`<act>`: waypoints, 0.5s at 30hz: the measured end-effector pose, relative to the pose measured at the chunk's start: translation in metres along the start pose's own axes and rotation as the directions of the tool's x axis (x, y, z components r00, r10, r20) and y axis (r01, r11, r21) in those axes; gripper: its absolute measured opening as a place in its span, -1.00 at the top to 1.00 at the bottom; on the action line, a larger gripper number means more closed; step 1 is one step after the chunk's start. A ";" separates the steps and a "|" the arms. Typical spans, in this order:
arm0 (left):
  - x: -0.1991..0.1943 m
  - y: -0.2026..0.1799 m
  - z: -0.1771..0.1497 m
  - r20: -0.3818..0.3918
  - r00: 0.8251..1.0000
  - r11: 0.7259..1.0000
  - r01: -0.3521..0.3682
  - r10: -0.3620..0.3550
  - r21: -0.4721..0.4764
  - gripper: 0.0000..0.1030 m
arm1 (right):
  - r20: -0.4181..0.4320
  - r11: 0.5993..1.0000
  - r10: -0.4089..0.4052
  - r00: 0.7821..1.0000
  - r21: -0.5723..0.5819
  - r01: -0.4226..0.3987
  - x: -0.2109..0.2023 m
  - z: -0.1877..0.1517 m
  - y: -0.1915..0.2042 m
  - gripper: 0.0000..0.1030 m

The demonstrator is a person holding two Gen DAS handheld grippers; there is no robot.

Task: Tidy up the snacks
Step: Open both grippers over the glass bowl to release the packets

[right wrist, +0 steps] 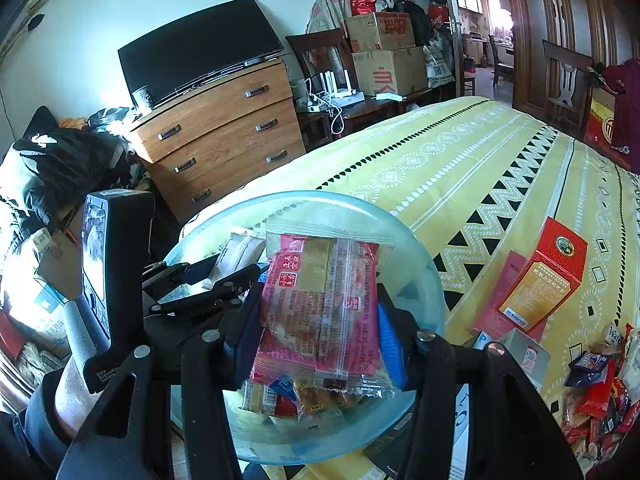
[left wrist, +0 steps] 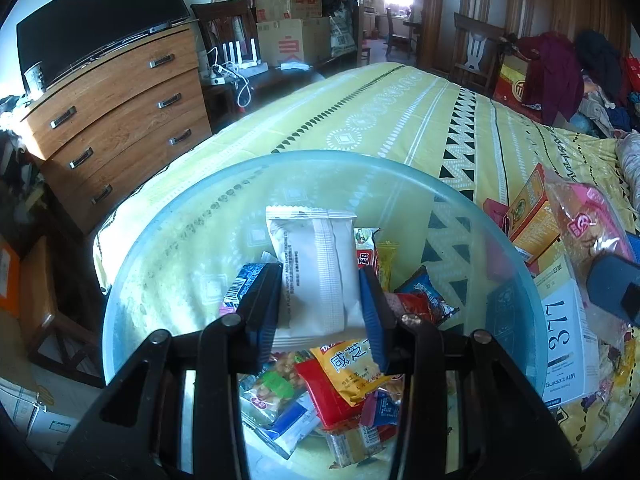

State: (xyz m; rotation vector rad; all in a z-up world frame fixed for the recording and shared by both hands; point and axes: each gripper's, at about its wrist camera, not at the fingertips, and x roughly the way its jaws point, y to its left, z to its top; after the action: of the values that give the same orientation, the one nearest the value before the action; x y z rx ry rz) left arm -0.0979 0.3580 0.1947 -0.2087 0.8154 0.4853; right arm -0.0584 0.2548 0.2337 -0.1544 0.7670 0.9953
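Left tool (left wrist: 320, 304) grips a white packet (left wrist: 316, 268) and right tool (right wrist: 320, 316) a pink packet (right wrist: 320, 308) above the glass bowl (left wrist: 168, 240); beyond its far rim the bed (left wrist: 380, 120) lies bare.

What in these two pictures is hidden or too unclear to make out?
- Left wrist view: the white packet shows only its back; the front label is hidden.
- Left wrist view: snacks low in the glass bowl are covered by the left gripper.
- Right wrist view: the pink packet in the right gripper blocks most of the bowl's contents.
- Right wrist view: the snack pile is cut off by the edge.
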 end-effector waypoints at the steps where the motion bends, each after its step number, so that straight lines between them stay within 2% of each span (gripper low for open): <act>1: 0.000 0.000 0.000 0.000 1.000 1.000 0.000 0.000 0.000 0.22 | 0.000 1.000 -0.001 1.000 0.000 0.001 0.000 0.000 0.000 -0.06; 15: 0.000 -0.001 0.002 -0.002 1.000 1.000 0.007 -0.007 0.005 0.22 | -0.004 1.000 0.001 1.000 0.006 -0.001 0.001 -0.001 0.000 -0.06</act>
State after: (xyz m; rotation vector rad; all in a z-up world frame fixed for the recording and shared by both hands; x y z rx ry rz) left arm -0.0961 0.3584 0.1957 -0.2068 0.8179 0.4767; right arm -0.0583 0.2550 0.2321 -0.1515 0.7738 0.9939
